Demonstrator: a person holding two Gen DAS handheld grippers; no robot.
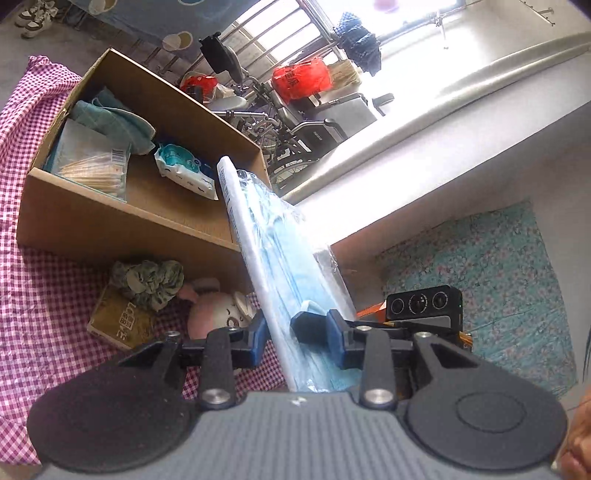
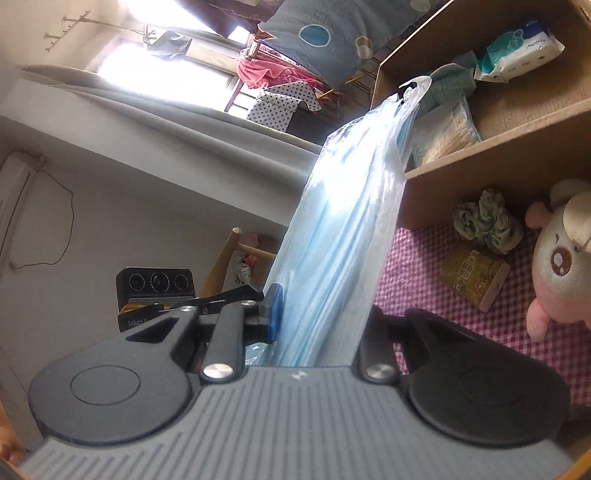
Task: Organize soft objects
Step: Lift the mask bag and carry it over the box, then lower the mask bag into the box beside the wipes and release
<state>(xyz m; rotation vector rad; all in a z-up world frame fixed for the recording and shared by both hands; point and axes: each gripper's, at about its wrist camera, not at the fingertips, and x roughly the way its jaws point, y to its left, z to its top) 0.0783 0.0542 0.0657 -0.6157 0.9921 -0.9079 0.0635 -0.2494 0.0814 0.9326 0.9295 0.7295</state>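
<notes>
Daylight flooding in, windows blowing out white.
Window (image 1: 406,22) glare is washing over the mask pack (image 1: 280,236); fisheye is bending edges, dark corners vignetting, near housings blurring slightly.

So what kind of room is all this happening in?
Probably a lived-in home, perhaps a bedroom or storage room: laundry hangs by a bright window, a wheelchair is parked below it, and a cardboard box sits on a pink checked cloth.
</notes>
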